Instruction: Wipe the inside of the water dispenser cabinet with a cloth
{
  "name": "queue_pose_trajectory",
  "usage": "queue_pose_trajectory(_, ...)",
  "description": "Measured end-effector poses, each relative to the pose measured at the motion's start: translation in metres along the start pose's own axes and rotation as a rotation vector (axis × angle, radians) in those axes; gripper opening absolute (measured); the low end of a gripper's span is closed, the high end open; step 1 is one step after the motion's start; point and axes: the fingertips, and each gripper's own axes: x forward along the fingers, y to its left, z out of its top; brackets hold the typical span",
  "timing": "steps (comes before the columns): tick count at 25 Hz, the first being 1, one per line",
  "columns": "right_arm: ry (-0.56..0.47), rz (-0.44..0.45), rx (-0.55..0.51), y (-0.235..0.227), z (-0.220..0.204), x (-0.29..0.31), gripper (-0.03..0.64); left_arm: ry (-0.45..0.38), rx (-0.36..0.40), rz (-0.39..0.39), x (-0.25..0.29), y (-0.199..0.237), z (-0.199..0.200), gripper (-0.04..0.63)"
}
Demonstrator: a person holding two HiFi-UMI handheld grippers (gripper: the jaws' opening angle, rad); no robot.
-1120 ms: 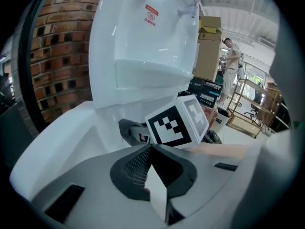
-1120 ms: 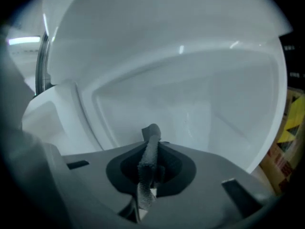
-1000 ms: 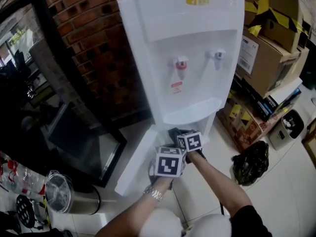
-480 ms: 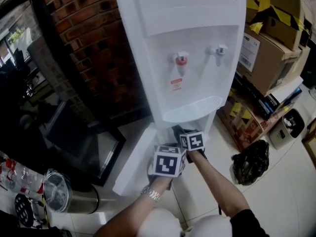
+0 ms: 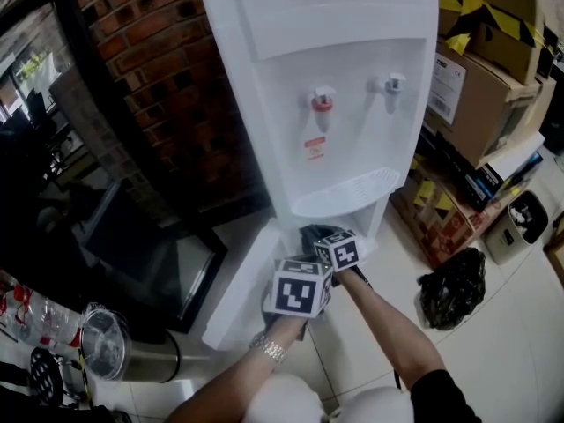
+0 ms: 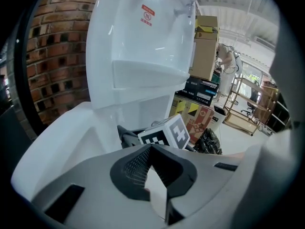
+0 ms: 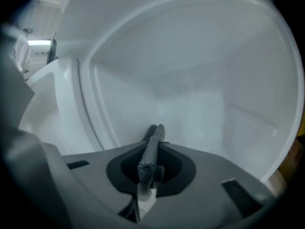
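The white water dispenser (image 5: 326, 51) stands against a brick wall, and its low cabinet door (image 5: 242, 285) hangs open to the left. My right gripper (image 5: 322, 238) reaches into the cabinet mouth, with a dark bunched cloth (image 5: 310, 233) at its front. In the right gripper view its jaws (image 7: 156, 128) are closed on a thin grey textured strip, facing the bare white cabinet interior (image 7: 200, 94). My left gripper (image 5: 298, 291) hovers just outside, beside the door (image 6: 52, 161). Its jaws (image 6: 153, 171) are a little apart and empty. The right gripper's marker cube (image 6: 167, 132) sits ahead of it.
Stacked cardboard boxes (image 5: 480, 77) crowd the dispenser's right side, with a black bag (image 5: 449, 289) and a small bin (image 5: 515, 227) on the tiled floor. A black-framed glass panel (image 5: 159, 263) and a steel pot (image 5: 115, 351) are on the left.
Both grippers stay at the cabinet mouth. The right one shifts only slightly, and the head view drifts a little.
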Motion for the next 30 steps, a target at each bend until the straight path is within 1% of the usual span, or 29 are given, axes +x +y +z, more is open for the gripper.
queue_pose_trajectory(2,0.05,-0.002,0.008,0.002,-0.017,0.004,0.021,-0.001,-0.003,-0.002,-0.001,0.0,0.0,0.0)
queue_pose_trajectory(6,0.183,-0.062,0.018,-0.017,-0.06,0.005,0.021,-0.012,0.004,0.0,-0.002,-0.001,0.003,0.0)
queue_pose_trajectory(8,0.226,-0.089,0.035,-0.028,-0.071,0.0,0.021,-0.014,0.001,-0.005,-0.002,-0.001,0.003,0.0)
queue_pose_trajectory(9,0.228,-0.1,0.043,-0.032,-0.07,-0.004,0.021,-0.014,-0.002,-0.009,-0.003,-0.002,0.003,0.0)
queue_pose_trajectory(11,0.19,-0.117,0.059,-0.041,-0.055,-0.013,0.021,-0.02,-0.015,-0.019,-0.003,-0.004,0.003,0.0)
queue_pose_trajectory(13,0.105,-0.106,0.088,-0.043,-0.027,-0.022,0.021,-0.023,-0.022,-0.024,-0.003,-0.004,0.004,0.0)
queue_pose_trajectory(16,-0.072,-0.034,0.127,-0.03,0.025,-0.031,0.021,-0.017,-0.012,-0.021,-0.003,-0.003,0.005,0.0)
queue_pose_trajectory(17,-0.108,-0.003,0.129,-0.022,0.035,-0.03,0.021,-0.014,-0.009,-0.021,-0.003,-0.004,0.004,0.0)
queue_pose_trajectory(19,-0.13,0.052,0.091,-0.005,0.038,-0.022,0.021,-0.008,-0.004,-0.02,-0.003,-0.004,0.002,0.0)
queue_pose_trajectory(20,-0.116,0.069,0.055,0.002,0.033,-0.016,0.021,-0.006,-0.001,-0.019,-0.004,-0.004,0.001,0.0)
queue_pose_trajectory(22,-0.03,0.051,-0.007,0.002,0.008,-0.003,0.021,-0.006,0.003,-0.017,-0.005,-0.003,0.001,0.0)
queue_pose_trajectory(24,0.064,0.009,-0.013,-0.007,-0.021,0.005,0.021,-0.01,0.004,-0.02,-0.007,-0.002,0.002,0.0)
queue_pose_trajectory(26,0.127,-0.017,-0.015,-0.011,-0.041,0.008,0.021,-0.016,0.003,-0.026,-0.009,-0.003,0.004,0.0)
queue_pose_trajectory(28,0.214,-0.042,-0.039,-0.019,-0.069,0.008,0.021,-0.028,-0.005,-0.033,-0.009,-0.005,0.006,0.0)
queue_pose_trajectory(30,0.274,-0.072,-0.057,-0.033,-0.089,0.003,0.021,-0.035,-0.015,-0.041,-0.01,-0.008,0.007,0.0)
